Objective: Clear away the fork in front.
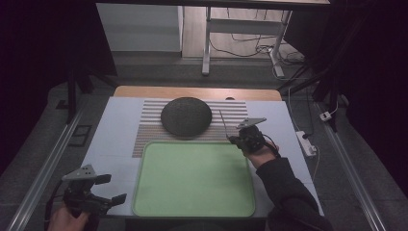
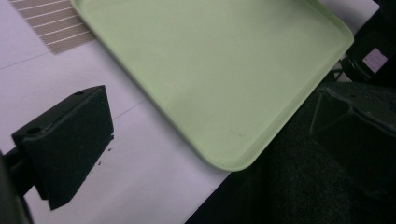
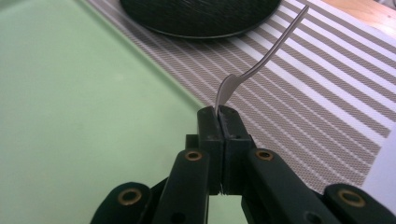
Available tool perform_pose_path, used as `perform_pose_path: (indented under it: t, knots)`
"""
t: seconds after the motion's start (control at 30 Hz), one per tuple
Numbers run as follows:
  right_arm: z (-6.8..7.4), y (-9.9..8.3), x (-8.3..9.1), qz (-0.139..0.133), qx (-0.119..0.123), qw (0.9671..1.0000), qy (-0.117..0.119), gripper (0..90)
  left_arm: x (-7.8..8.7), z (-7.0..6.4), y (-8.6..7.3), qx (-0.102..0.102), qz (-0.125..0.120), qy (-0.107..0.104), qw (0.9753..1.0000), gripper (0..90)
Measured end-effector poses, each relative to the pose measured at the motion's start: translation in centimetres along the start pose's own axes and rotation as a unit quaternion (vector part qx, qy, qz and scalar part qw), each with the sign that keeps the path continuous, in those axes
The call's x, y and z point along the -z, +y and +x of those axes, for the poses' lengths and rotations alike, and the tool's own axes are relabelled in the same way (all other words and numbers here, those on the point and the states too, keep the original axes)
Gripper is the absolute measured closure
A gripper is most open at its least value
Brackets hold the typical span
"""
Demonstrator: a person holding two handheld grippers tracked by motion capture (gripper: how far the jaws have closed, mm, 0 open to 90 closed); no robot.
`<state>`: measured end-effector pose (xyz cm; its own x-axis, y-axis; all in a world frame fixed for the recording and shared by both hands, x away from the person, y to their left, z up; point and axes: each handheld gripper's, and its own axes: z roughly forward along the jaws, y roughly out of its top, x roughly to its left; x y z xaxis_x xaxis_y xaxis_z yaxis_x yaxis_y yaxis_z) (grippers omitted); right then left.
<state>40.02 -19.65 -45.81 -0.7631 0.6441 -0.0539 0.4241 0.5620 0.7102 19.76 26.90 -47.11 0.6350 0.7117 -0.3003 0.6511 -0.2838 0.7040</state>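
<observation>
No legible text or labels anywhere.

Fork (image 3: pixel 261 60): thin polished metal, slight shine. Right gripper (image 3: pixel 219 116): matt black plastic jaws with brass-coloured rivets. Left gripper (image 2: pixel 65 140): matt black, pad face looks foamy and slightly rough. Tray (image 1: pixel 192 202): pale green plastic, smooth, satin. Placemat (image 3: pixel 317 93): woven, striped, coarse texture. Plate (image 1: pixel 186 116): dark, matt, finely grained. Table (image 1: pixel 110 130): smooth matt white, wood edge.
</observation>
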Motion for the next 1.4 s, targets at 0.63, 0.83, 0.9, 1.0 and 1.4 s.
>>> perform_pose_path:
  t: [0.63, 0.83, 0.9, 1.0, 1.4]
  knots:
    - [4.4, -3.1, 4.3, -0.006, 0.024, 0.9976, 0.064, 89.4, -3.1, -1.1, 2.2, -0.05, 0.016, -0.022, 0.9984, 0.0]
    - [5.4, -3.8, 5.4, -0.012, 0.031, 0.9963, 0.08, 89.4, -4.4, -1.3, 3.3, -0.065, 0.022, -0.04, 0.9968, 0.0]
    - [5.7, -4.0, 5.7, -0.012, 0.035, 0.9956, 0.086, 89.4, -4.9, -1.2, 3.6, -0.061, 0.029, -0.047, 0.9966, 0.0]
    - [6.3, -4.3, 6.1, -0.013, 0.039, 0.9946, 0.095, 89.4, -5.7, -1.2, 3.9, -0.069, 0.035, -0.051, 0.9957, 0.0]
    - [8.3, -5.1, 7.2, -0.024, 0.039, 0.9889, 0.141, 89.4, -8.5, -1.8, 6.1, -0.108, 0.043, -0.07, 0.9907, 0.0]
